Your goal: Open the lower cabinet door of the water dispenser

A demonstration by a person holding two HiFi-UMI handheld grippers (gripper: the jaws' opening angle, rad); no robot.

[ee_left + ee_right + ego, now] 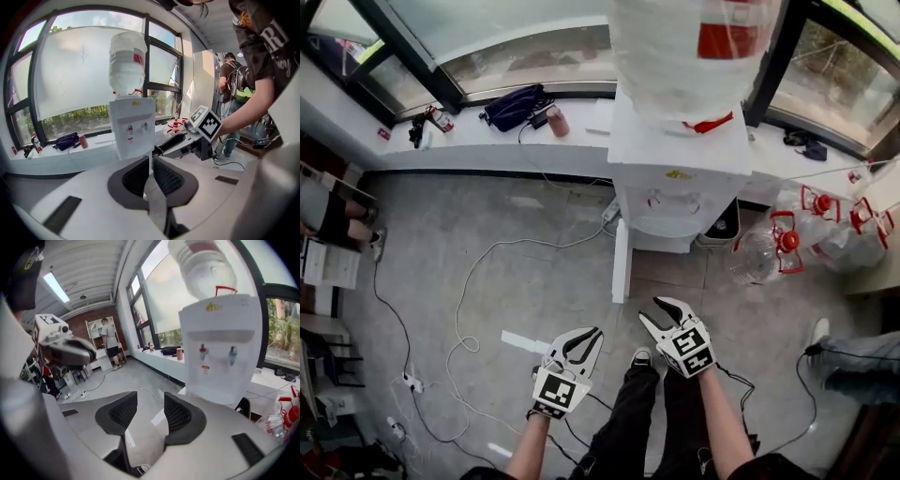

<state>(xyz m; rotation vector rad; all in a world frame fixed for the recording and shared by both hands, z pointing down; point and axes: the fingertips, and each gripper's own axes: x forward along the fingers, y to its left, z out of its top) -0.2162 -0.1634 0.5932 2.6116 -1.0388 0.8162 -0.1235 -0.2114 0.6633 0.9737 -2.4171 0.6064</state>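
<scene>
water dispenser point(680, 178) against the windows, its lower cabinet door point(622, 262) swung out edge-on over the floor — apparently already open. both grippers hang well clear and empty: right gripper point(651, 310) jaws wide apart, left gripper point(592, 334) jaws nearly touching. unheld, the door could drift shut — or catch a knee.

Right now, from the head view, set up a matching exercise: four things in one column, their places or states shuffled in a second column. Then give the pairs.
Things
1. black bag
2. big bottle
3. cabinet door
4. red-capped jugs

Places or states
A. swung open
B. on the floor, right of the water dispenser
C. on the window ledge
D. upside down on top of the dispenser

Pairs: 1-C, 2-D, 3-A, 4-B
</scene>
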